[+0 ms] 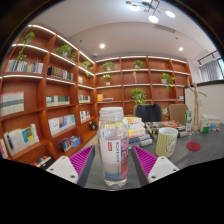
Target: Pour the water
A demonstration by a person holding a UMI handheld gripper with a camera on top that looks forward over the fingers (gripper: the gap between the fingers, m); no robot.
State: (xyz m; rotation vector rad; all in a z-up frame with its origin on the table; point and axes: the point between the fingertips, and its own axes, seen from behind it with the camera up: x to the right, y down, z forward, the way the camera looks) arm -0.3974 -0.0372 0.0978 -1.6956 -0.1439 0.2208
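1. The clear plastic water bottle with a white cap and a pale printed label [113,148] stands upright on the grey bench [190,152], right between the two fingers of the tool [113,160].
2. The tool's magenta pads [82,158] sit either side of the bottle's lower body. They look close to its wall, but I cannot tell whether they press on it or leave a gap.
3. The bottle looks largely full, so I would judge it fairly heavy for its size, and top-steady only while upright.
4. Its wall is thin, smooth plastic: likely slippery and easy to dent, so a hard squeeze could push water up once the cap is off.
5. The best hold, I think, is around the mid-body at the label, where the paper gives some grip and the cylinder is straight.
6. Just beyond the right finger stands a pale green and white striped cup [166,140], a likely target for pouring.
7. Farther off, wooden bookshelves [50,95] with potted plants line the room.
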